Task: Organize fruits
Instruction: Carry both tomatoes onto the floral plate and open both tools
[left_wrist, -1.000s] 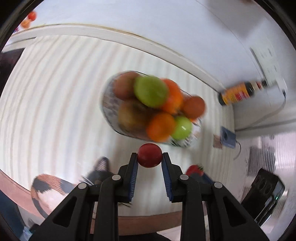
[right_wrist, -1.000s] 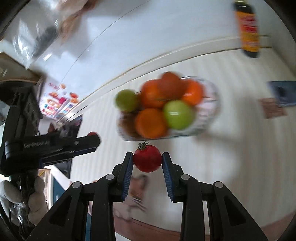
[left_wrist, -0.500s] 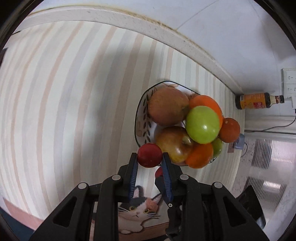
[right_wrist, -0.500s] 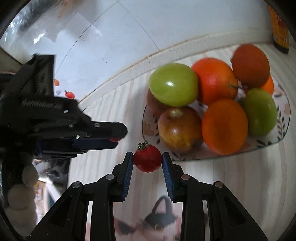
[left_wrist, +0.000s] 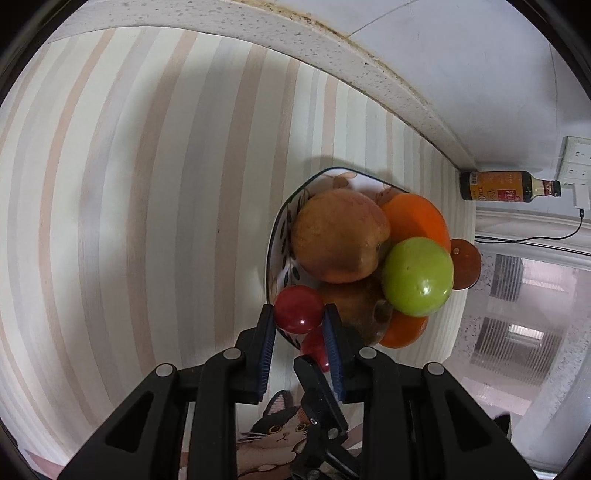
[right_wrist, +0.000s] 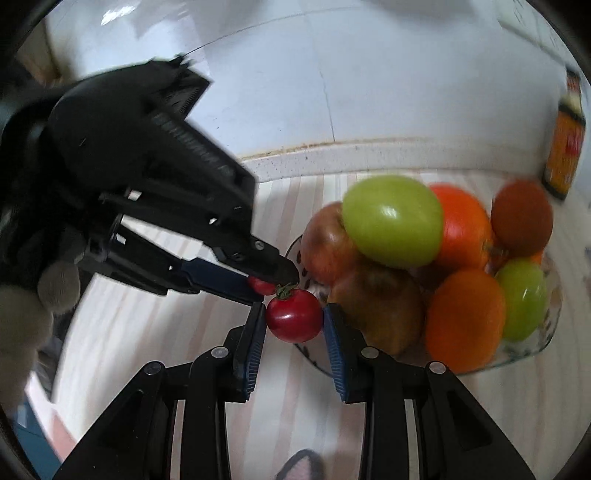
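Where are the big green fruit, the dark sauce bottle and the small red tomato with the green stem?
Green fruit (left_wrist: 417, 277), left wrist view: middle of its skin.
Sauce bottle (left_wrist: 496, 186), left wrist view: its label.
Stemmed tomato (right_wrist: 294, 320), right wrist view: its front, between the fingers.

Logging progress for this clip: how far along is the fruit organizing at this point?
Mostly done: the plate already holds a pile of apples and oranges. In hand: the left gripper is shut on a red tomato, the right gripper on a stemmed tomato, both at the plate's near edge. Left: setting both tomatoes down.
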